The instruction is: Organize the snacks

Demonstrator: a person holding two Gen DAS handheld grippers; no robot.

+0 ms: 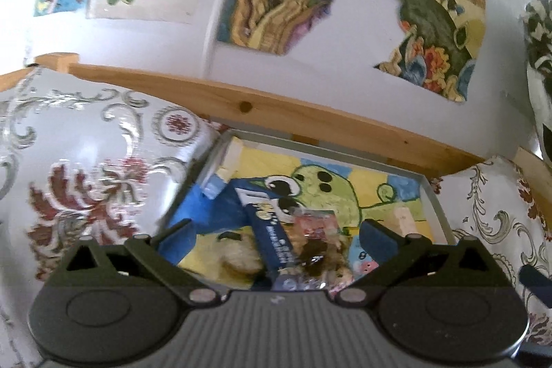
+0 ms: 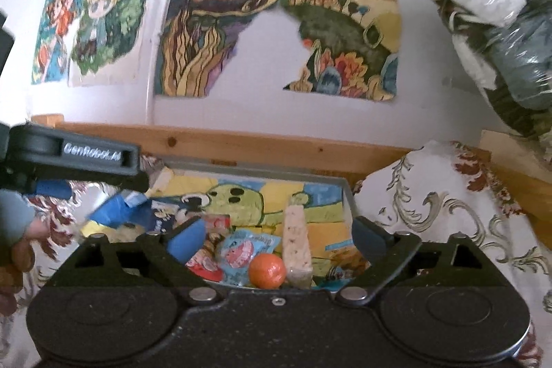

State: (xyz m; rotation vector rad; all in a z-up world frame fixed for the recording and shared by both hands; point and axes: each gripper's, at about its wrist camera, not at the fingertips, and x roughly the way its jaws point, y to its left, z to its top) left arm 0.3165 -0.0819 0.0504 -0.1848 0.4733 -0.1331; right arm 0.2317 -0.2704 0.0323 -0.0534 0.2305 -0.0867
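- While both grippers hang over the shallow grey tray with a cartoon-printed floor, the step in hand looks like choosing which snack to lift; nothing is gripped yet.
- On the left gripper the jaws stand wide apart and empty, above the dark blue rectangular snack box and the clear crinkled packet of brown snacks.
- On the right gripper the jaws are likewise apart and empty, with the small round orange fruit, the pale speckled snack bar and the light blue printed sachet lying between and below its fingers.
- All these snacks lie inside the tray, which sits between two white floral-embroidered cushions in front of a pale wooden rail.
- The blue box lies flat with its long axis running from the tray's far left toward the near edge, slightly slanted to the right; which end is its top I cannot tell.
- The pale bar lies lengthwise, its long axis nearly straight away from the right wrist camera, with its narrower end toward the far wall of the tray.
- By my judgement, the next move calls for lowering one gripper so its fingers straddle a snack across its short side; for the bar, the right gripper is already roughly so aligned.
- The orange fruit touches the bar's near end, so closing there risks nudging it.
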